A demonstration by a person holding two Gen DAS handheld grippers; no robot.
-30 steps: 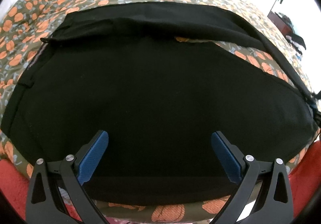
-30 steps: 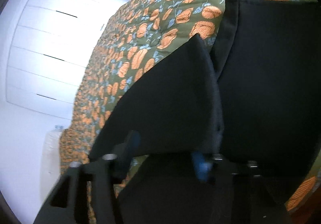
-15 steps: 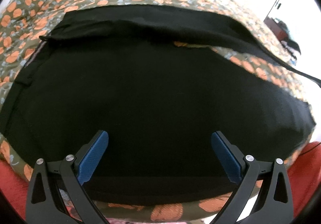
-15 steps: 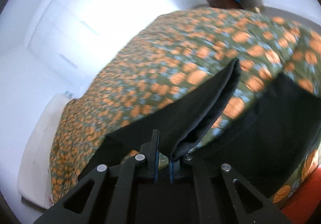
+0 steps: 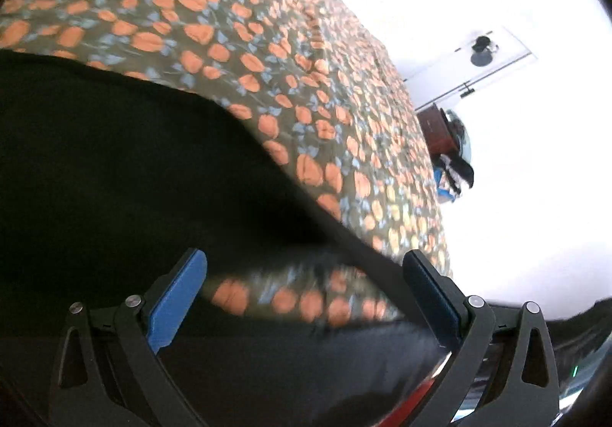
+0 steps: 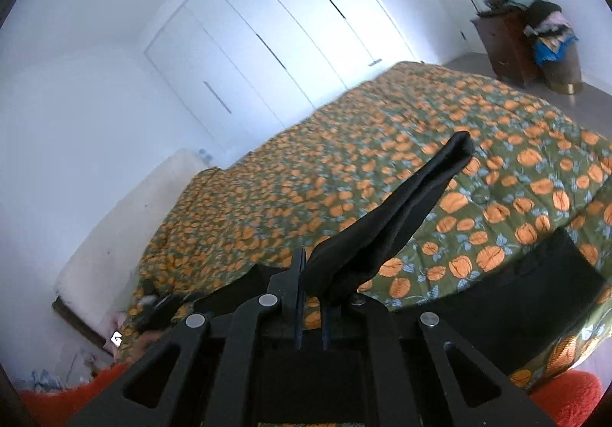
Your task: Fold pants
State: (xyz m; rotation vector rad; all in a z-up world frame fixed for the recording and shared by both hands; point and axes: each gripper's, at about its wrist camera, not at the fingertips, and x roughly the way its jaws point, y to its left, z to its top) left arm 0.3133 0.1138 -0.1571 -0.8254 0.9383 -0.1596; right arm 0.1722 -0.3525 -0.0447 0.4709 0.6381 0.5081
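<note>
The black pants (image 5: 114,167) lie on a bed with an olive cover printed with orange pumpkins (image 5: 237,25). My left gripper (image 5: 304,293) is open, blue pads wide apart, hovering over the pants' right edge with nothing between the pads. My right gripper (image 6: 311,302) is shut on a corner of the black pants (image 6: 386,232), which sticks up and forward from the jaws above the bed cover (image 6: 344,167). More black cloth (image 6: 535,285) lies on the bed at the right.
White wardrobe doors (image 6: 275,25) stand behind the bed. A brown dresser piled with clothes (image 6: 516,41) is at the far right. A white headboard or mattress side (image 6: 126,220) runs along the left. Red carpet (image 6: 566,400) shows below the bed's near edge.
My right gripper closed on the pants' corner and lifted it off the bed. My left gripper swung right and rolled, so the pants now fill only the left of its view.
</note>
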